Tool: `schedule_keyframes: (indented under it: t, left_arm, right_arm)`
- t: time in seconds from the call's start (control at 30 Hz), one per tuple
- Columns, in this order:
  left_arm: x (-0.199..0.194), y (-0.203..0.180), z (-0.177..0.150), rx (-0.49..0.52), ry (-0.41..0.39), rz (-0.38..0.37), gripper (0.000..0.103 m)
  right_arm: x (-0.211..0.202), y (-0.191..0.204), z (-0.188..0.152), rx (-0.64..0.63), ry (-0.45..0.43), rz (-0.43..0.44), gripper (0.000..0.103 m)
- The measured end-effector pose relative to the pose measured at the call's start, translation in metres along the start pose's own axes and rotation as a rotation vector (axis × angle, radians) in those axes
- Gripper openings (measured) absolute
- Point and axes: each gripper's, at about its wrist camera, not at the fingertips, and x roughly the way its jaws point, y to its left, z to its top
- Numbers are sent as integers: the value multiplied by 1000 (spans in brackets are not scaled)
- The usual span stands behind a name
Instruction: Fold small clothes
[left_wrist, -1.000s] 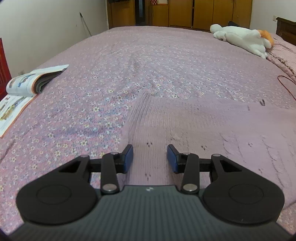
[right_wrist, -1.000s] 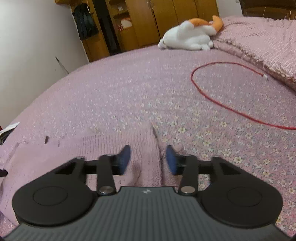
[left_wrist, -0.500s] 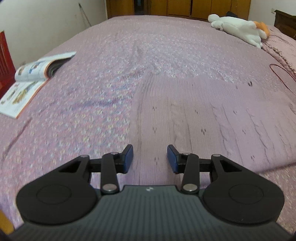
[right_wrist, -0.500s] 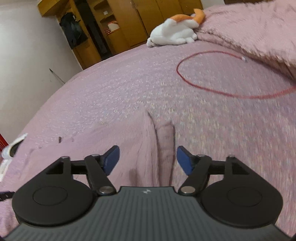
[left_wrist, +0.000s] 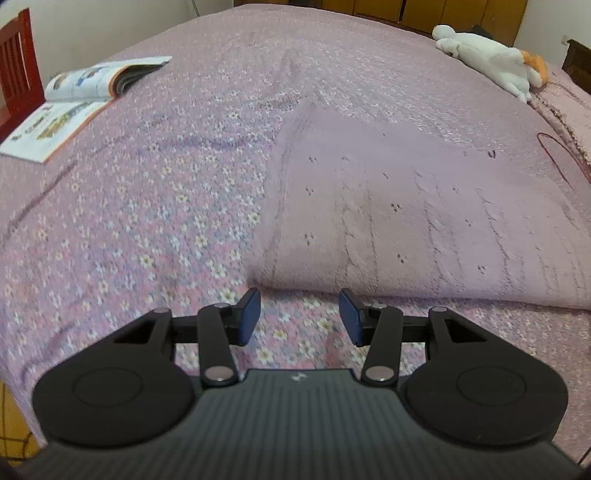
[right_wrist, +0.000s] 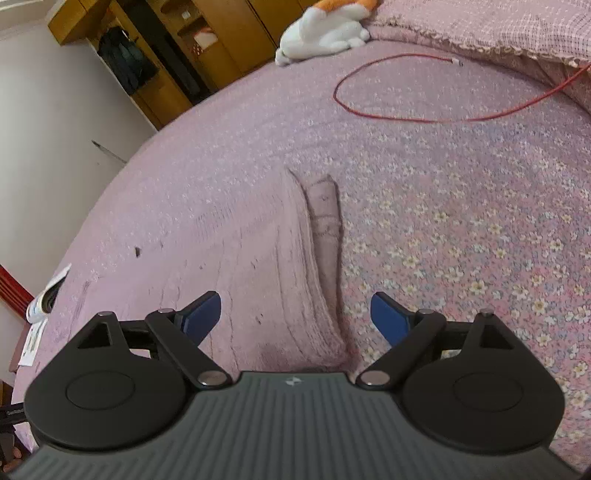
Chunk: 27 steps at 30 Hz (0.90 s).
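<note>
right tongs (right_wrist: 295, 314) spread wide over pink sweater (right_wrist: 240, 266).

walls (right_wrist: 55, 122) white | wardrobes (right_wrist: 229, 48) wooden | bedspread (left_wrist: 147, 206) pink floral | chair (left_wrist: 18, 74) red

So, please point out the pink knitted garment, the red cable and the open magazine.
Pink knitted garment (left_wrist: 424, 221): left wrist view, middle of the flat knit.
Red cable (right_wrist: 388, 115): right wrist view, lower curve of its loop.
Open magazine (left_wrist: 62, 110): left wrist view, on the open page.
</note>
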Motion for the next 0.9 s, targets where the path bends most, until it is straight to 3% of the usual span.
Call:
schedule_keyframes:
  t: [0.23, 0.33, 0.57, 0.67, 0.9]
  left_arm:
    - [-4, 0, -6, -4, 5, 22, 49]
    - [-5, 1, -6, -9, 3, 24, 49]
    - [-5, 0, -7, -14, 7, 27, 49]
    - [-5, 0, -7, -10, 7, 25, 49]
    - [-2, 1, -6, 8, 14, 35, 49]
  right_arm:
    - [17, -11, -9, 21, 56, -3, 93]
    - [22, -15, -20, -4, 8, 40, 102]
    - [29, -5, -22, -71, 19, 17, 103]
    - [32, -6, -18, -35, 10, 55, 103]
    - [49, -17, -11, 120, -2, 239, 103]
